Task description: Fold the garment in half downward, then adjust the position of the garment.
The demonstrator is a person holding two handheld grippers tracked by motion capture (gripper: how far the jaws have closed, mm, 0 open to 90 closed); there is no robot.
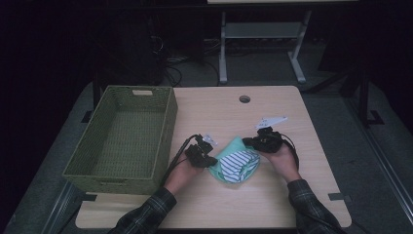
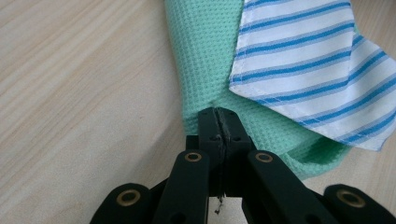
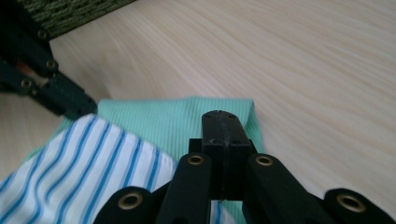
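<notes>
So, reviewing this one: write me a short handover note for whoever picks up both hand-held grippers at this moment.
Left hand-held gripper: jaws shut on the left edge of the green cloth.
Right hand-held gripper: jaws shut, over the green cloth's far corner; whether it pinches fabric I cannot tell.
The striped cloth lies on top of the green one, mid-table.
The wicker basket stands at the table's left with nothing in it.
Done: left grip on the green cloth. Left, probably: fold or move the cloths, perhaps into the basket.

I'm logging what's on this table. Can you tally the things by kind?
Cloths: 2, a green cloth and a blue-striped white cloth
Baskets: 1, the woven green basket
Grippers: 2, left gripper and right gripper
Total: 5
</notes>
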